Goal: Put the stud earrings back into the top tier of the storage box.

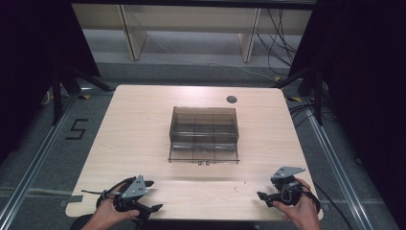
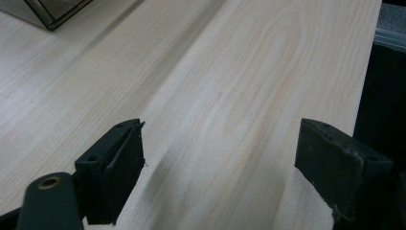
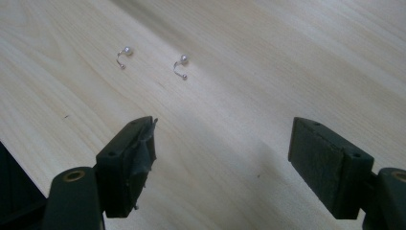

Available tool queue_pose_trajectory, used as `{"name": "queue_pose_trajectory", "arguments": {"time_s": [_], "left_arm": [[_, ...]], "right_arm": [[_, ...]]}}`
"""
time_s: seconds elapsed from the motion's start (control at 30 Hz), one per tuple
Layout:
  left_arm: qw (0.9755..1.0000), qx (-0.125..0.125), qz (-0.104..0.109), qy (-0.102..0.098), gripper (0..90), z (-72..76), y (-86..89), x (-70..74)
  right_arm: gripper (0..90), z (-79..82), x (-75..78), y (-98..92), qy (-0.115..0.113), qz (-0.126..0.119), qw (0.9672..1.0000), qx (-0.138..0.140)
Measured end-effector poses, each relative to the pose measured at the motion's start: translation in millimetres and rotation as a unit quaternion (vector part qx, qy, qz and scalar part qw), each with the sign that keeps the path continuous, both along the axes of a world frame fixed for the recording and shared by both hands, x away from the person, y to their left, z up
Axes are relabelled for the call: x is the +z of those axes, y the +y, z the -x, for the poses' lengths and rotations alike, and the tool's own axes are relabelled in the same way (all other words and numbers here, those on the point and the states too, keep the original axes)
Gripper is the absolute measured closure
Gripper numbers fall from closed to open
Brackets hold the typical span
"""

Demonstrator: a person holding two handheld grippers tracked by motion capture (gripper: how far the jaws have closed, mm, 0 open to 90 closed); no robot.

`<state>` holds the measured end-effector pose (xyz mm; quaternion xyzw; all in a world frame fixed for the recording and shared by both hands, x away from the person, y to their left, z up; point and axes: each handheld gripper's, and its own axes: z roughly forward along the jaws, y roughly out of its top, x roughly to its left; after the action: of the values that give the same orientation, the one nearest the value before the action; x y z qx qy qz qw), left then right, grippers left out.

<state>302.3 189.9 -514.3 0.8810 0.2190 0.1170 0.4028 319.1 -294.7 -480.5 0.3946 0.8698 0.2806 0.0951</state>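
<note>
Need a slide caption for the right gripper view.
Open right gripper over the wooden table, facing two pearl earrings.

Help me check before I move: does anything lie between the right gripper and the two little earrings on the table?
Nothing visible does. In the right gripper view, the right gripper is open, and bare table lies between its jaws and both earrings, which rest apart from each other just ahead. The clear box sits farther off mid-table.
</note>
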Motion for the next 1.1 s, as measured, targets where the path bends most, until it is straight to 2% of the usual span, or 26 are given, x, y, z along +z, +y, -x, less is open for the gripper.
{"name": "queue_pose_trajectory", "arguments": {"time_s": [0.13,0.17,0.2,0.27,0.3,0.37,0.4,0.43,0.47,0.5,0.53,0.57,0.63,0.67,0.87,0.9,1.0,1.03,1.07,1.1], "left_arm": [[1.0000,0.000,0.000,0.000,16.5,-0.1,0.0,0.0],[1.0000,0.003,0.008,0.003,16.5,0.5,-0.9,-0.6],[1.0000,-0.001,0.000,0.000,16.5,-0.2,-0.1,0.1],[1.0000,-0.002,0.000,0.002,16.5,0.0,0.0,0.4],[1.0000,0.002,0.008,0.003,16.5,0.8,-0.7,-0.3],[1.0000,0.002,0.003,0.000,16.5,0.1,-0.1,0.1],[1.0000,0.002,0.007,0.003,16.5,0.5,-0.8,-0.1],[1.0000,-0.001,0.000,0.002,16.5,0.0,-0.3,0.5],[1.0000,-0.002,0.000,0.001,16.5,0.1,-0.1,0.2],[1.0000,0.000,-0.001,0.000,16.5,0.0,-0.1,0.5],[1.0000,0.003,0.008,0.002,16.5,0.3,-1.0,-0.3],[1.0000,0.001,0.002,0.001,16.5,-0.2,-0.6,0.3],[1.0000,-0.004,0.002,0.005,16.5,0.0,-0.7,0.0],[1.0000,0.000,0.001,0.002,16.5,0.0,-0.7,0.1],[1.0000,0.002,0.001,0.003,16.5,-0.6,-0.1,-0.2],[1.0000,-0.003,-0.007,0.006,16.5,-1.8,1.1,0.9],[1.0000,-0.002,-0.007,0.005,16.5,-1.9,0.8,0.5],[0.9999,-0.002,-0.009,0.007,16.5,-2.2,0.9,0.4],[1.0000,0.001,-0.007,0.004,16.5,-1.9,0.8,0.4],[1.0000,0.000,-0.003,-0.003,16.5,-2.1,0.4,0.1]], "right_arm": [[25.4,0.1,0.9,0.3,0.001,0.003,1.0000,0.001],[25.6,-0.6,0.0,0.0,-0.007,0.008,0.9999,0.005],[26.2,-0.4,0.3,0.1,-0.004,0.008,0.9999,0.005],[26.9,-0.2,0.2,0.8,-0.004,0.010,0.9999,0.002],[26.9,-0.2,0.6,0.8,-0.002,0.011,0.9999,0.002],[27.7,-0.5,1.5,0.3,-0.003,0.013,0.9999,0.008],[28.3,1.5,2.8,2.7,0.004,0.008,0.9999,-0.005],[28.6,-0.4,3.1,1.1,-0.004,0.013,0.9998,0.011],[29.3,0.5,5.2,2.3,0.004,0.015,0.9999,0.004],[30.1,0.5,6.3,3.2,0.009,0.009,0.9999,0.002],[31.5,0.6,7.4,4.7,0.010,0.010,0.9999,-0.001],[32.4,-2.1,7.9,5.0,0.004,0.021,0.9997,0.014],[34.2,-3.1,10.5,7.5,0.004,0.019,0.9997,0.017],[35.1,-2.7,11.3,10.2,-0.002,0.023,0.9997,0.009],[42.5,-5.9,20.2,20.1,0.000,0.033,0.9991,0.027],[43.6,-5.7,22.4,22.3,0.005,0.038,0.9990,0.023],[47.2,-7.6,25.4,28.6,0.016,0.042,0.9988,0.021],[48.1,-9.8,26.1,29.8,0.017,0.044,0.9985,0.028],[49.8,-11.0,27.5,32.6,0.028,0.046,0.9981,0.030],[51.4,-13.2,27.3,33.5,0.022,0.047,0.9979,0.039]]}}
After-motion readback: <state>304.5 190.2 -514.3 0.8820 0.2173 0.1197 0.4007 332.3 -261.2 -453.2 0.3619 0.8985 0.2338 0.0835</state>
